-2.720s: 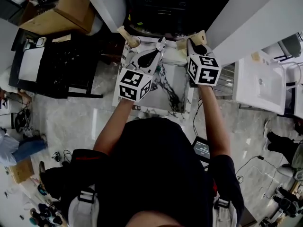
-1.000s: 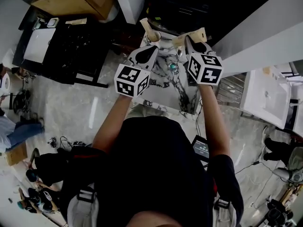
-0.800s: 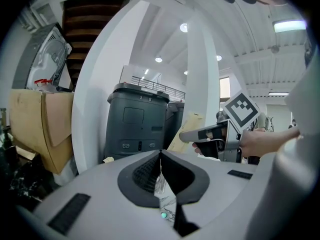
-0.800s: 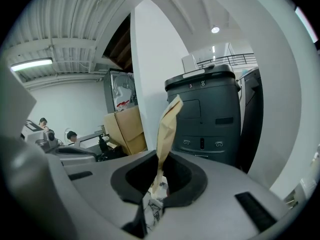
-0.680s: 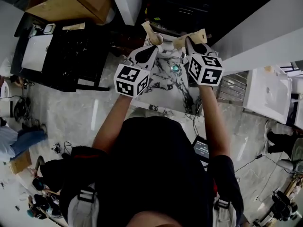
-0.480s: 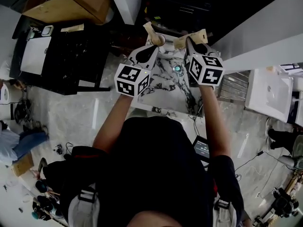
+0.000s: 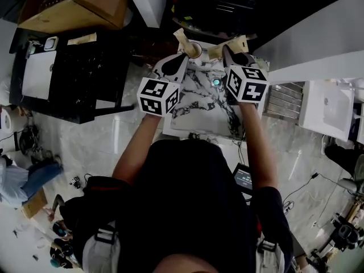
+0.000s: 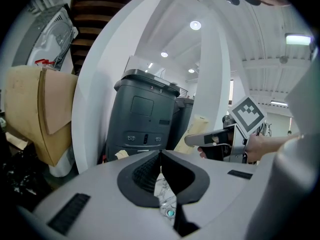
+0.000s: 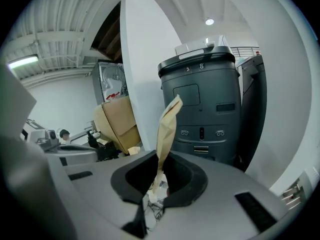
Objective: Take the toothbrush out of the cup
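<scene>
Marble table (image 7: 199, 110), cup (image 7: 193, 50) at far edge; toothbrush (image 9: 168, 124) in right hand-held gripper (image 9: 161, 160).

Beige round cup (image 7: 193, 49), paper-wrapped toothbrush (image 7: 180, 37) in it, on the veined marble table's (image 7: 199, 110) far edge (left corner); black table (image 7: 74, 84) further left.

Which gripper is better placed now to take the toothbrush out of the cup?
Left. The left gripper is shut and empty, close to the cup. The right gripper holds a paper wrapper.
</scene>
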`<state>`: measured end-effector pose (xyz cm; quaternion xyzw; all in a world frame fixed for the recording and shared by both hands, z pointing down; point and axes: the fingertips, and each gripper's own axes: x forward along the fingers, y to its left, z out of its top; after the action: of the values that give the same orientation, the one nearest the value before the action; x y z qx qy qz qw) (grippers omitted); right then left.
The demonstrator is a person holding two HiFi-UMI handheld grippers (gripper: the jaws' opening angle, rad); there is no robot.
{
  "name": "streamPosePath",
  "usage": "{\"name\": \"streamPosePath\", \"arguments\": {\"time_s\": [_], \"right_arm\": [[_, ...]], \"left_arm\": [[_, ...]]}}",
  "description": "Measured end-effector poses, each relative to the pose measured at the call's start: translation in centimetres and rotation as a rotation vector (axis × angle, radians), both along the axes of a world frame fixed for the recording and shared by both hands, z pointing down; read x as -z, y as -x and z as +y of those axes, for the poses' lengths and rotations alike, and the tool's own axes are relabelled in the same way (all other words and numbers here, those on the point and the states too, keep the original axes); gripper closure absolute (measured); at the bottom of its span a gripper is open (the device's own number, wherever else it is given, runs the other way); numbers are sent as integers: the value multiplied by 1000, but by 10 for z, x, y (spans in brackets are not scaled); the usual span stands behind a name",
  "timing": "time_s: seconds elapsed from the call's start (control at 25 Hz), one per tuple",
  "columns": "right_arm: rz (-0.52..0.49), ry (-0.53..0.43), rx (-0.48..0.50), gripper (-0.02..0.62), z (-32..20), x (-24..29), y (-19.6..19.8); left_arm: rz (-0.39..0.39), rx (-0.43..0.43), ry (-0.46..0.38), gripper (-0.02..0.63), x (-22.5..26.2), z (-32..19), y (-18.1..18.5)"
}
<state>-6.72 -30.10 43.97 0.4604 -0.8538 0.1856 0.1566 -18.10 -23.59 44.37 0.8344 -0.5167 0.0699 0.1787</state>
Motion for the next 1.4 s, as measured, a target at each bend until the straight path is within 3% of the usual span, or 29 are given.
{"name": "streamPosePath", "arguments": {"time_s": [0.4, 0.84, 1.4], "right_arm": [[-10, 25, -18, 543, -11, -16, 4], [15, 62, -35, 543, -14, -31, 7], [36, 106, -60, 542, -14, -47, 4]], "left_arm": [[55, -2, 69, 591, -29, -21, 10], [62, -18, 147, 589, -61, -32, 22], [75, -36, 241, 468, -106, -53, 32]]}}
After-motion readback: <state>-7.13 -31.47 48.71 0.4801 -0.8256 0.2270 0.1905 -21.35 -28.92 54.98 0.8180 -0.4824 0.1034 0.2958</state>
